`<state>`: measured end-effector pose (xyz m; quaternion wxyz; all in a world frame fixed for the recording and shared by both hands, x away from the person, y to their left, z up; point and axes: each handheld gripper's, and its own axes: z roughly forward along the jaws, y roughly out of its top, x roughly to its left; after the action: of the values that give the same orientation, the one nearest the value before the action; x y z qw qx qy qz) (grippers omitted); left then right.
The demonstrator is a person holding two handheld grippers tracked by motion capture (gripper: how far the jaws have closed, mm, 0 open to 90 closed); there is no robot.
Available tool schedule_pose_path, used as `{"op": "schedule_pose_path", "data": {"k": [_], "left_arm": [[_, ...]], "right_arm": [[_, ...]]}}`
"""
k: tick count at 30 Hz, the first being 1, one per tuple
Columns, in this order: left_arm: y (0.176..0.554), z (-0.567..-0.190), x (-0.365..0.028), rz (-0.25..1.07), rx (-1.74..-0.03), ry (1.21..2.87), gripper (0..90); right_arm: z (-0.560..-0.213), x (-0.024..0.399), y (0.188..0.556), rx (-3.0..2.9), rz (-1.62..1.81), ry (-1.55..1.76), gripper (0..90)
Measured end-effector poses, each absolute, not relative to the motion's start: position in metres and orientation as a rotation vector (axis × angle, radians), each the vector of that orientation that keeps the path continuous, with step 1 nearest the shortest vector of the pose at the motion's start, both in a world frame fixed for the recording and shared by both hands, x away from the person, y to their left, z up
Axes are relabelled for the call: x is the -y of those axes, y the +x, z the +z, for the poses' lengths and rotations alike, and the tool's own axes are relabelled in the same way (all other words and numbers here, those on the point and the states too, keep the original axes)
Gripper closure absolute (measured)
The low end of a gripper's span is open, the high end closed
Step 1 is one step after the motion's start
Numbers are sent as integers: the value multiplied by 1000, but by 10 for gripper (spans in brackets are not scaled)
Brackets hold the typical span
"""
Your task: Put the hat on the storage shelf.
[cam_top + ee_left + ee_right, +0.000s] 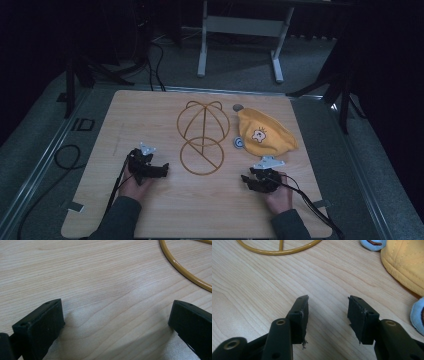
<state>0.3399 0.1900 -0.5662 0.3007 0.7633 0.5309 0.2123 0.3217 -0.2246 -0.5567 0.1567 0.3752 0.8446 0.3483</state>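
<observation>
Overhead, we see a wooden table [165,215] with a yellow wire frame [202,137] lying flat near its middle: a domed cage shape farther from us joined to a ring nearer us. Just to the right of it lies a yellow cap [265,135] with a small cartoon patch, and a pale blue round piece [239,143] sits at the cap's left edge, between cap and frame. We hold the left gripper [162,169] low over the wood, left of the ring and apart from it, pointing toward it. The right gripper [246,179] sits near the cap's front edge, below it in this view, touching nothing.

Next, in the left gripper view, we find the two black jaws standing wide apart over bare wood with nothing between them; a curve of the wire frame [185,273] crosses the upper right corner, well ahead of the jaws.

Last, in the right gripper view, the jaws are apart with only table between them. The ring of the frame [278,250] lies ahead at upper left, the cap [405,263] at upper right, and blue pieces [372,243] show beside it.
</observation>
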Motion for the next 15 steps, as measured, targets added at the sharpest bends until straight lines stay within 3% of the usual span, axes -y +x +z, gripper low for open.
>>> {"op": "schedule_pose_path", "data": {"k": [15], "left_arm": [[340, -566, -190, 563, -1409, 2024, 1]], "right_arm": [[-556, 222, 323, -2428, 985, 1081, 477]]}}
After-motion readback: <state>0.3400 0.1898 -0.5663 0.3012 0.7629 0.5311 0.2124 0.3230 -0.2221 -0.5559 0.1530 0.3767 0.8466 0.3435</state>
